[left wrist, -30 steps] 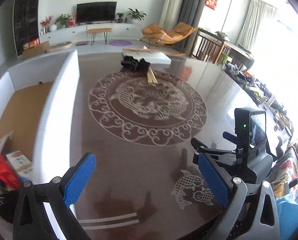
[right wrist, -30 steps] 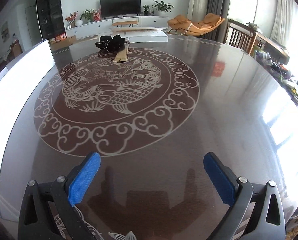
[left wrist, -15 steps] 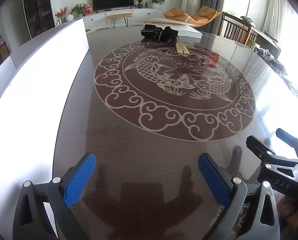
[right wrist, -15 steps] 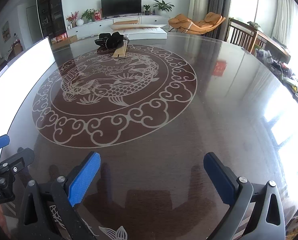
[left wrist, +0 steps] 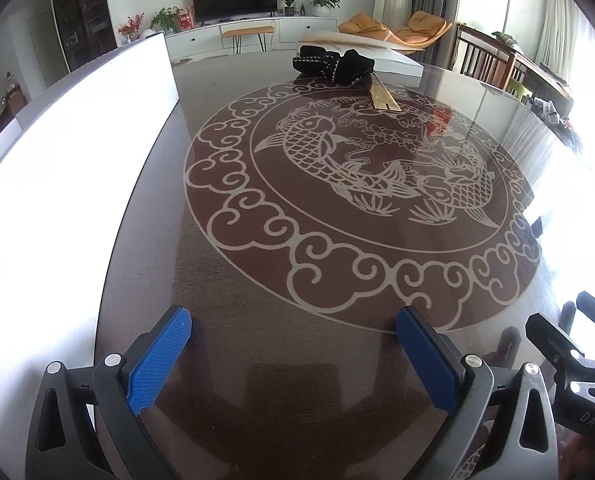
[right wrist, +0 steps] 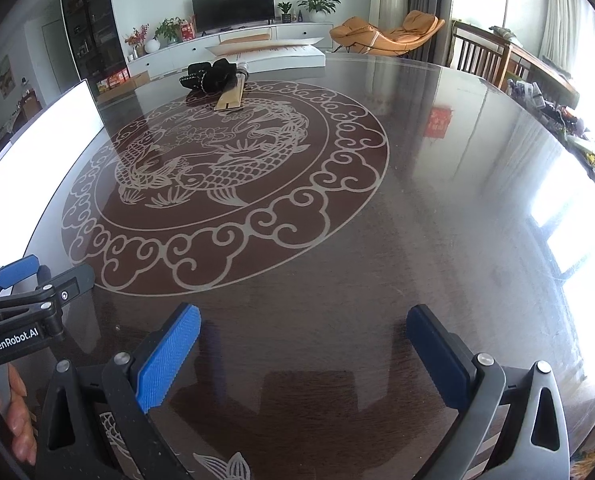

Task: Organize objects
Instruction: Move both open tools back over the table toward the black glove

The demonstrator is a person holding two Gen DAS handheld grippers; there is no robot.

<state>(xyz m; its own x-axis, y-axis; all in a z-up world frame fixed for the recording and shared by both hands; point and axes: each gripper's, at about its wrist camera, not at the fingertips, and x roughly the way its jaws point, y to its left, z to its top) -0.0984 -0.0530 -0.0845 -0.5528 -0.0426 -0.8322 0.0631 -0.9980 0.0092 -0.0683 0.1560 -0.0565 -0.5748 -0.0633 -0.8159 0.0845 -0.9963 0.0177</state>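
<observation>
A black bundle of cloth (left wrist: 333, 65) (right wrist: 211, 75) lies at the far side of the round dark table (left wrist: 281, 292) (right wrist: 437, 220). A flat wooden piece (left wrist: 383, 96) (right wrist: 231, 98) sticks out from under it toward me. My left gripper (left wrist: 293, 356) hovers open over the near table edge, nothing between its blue pads. My right gripper (right wrist: 305, 354) is also open and empty, just to the left one's right. Each gripper shows at the edge of the other's view. Both are far from the bundle.
A white box wall (left wrist: 57, 168) (right wrist: 37, 132) runs along the table's left side. A flat white board (left wrist: 393, 60) (right wrist: 281, 56) lies behind the bundle. A hand (right wrist: 9, 420) holds the left gripper. Cluttered chairs and a side table (right wrist: 537, 80) stand at the right.
The left gripper swung from the box at the left to face the table centre and moved forward. The right gripper shifted slightly; the left gripper came into its view.
</observation>
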